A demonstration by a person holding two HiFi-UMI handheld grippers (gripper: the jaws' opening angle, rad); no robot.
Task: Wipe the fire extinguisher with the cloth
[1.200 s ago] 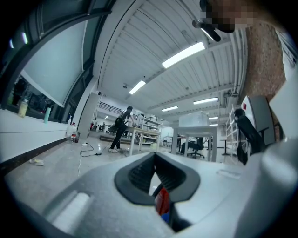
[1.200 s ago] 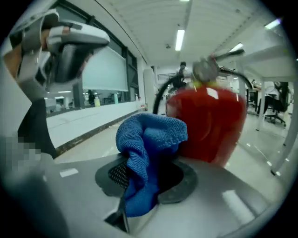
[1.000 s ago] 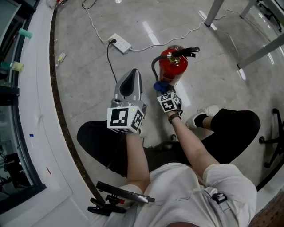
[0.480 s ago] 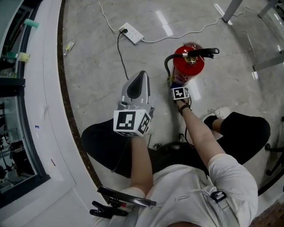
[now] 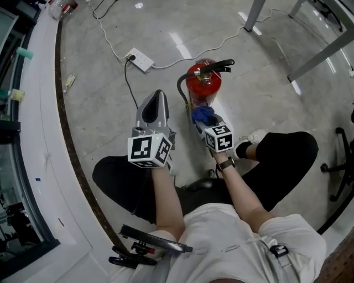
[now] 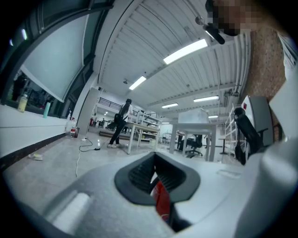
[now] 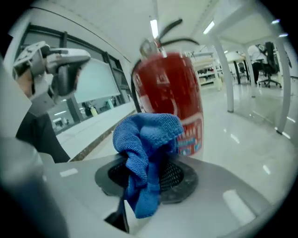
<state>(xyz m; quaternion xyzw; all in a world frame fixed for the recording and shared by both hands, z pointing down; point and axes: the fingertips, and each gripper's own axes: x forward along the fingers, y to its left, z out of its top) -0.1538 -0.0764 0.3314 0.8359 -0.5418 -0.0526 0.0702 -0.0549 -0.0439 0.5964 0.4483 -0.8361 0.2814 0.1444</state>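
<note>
A red fire extinguisher point(image 5: 203, 84) with a black handle and hose stands upright on the grey floor. My right gripper point(image 5: 202, 119) is shut on a bunched blue cloth point(image 5: 203, 114) just in front of the cylinder's lower part. In the right gripper view the cloth point(image 7: 145, 144) hangs out of the right gripper point(image 7: 150, 173), with the extinguisher point(image 7: 170, 90) close behind it. My left gripper point(image 5: 157, 98) hovers to the left of the extinguisher, shut and holding nothing. In the left gripper view a red sliver of the extinguisher point(image 6: 161, 203) shows past the left gripper point(image 6: 156, 180).
A white power strip point(image 5: 139, 59) and its cables lie on the floor behind the left gripper. Metal table legs point(image 5: 254, 14) stand at the back right. A curved white ledge point(image 5: 33, 138) runs along the left. The person's legs and a white shoe point(image 5: 253, 137) are below the extinguisher.
My right gripper, with the cloth in it, has drawn back from the extinguisher's side toward the person. The left gripper has stayed beside the extinguisher.
</note>
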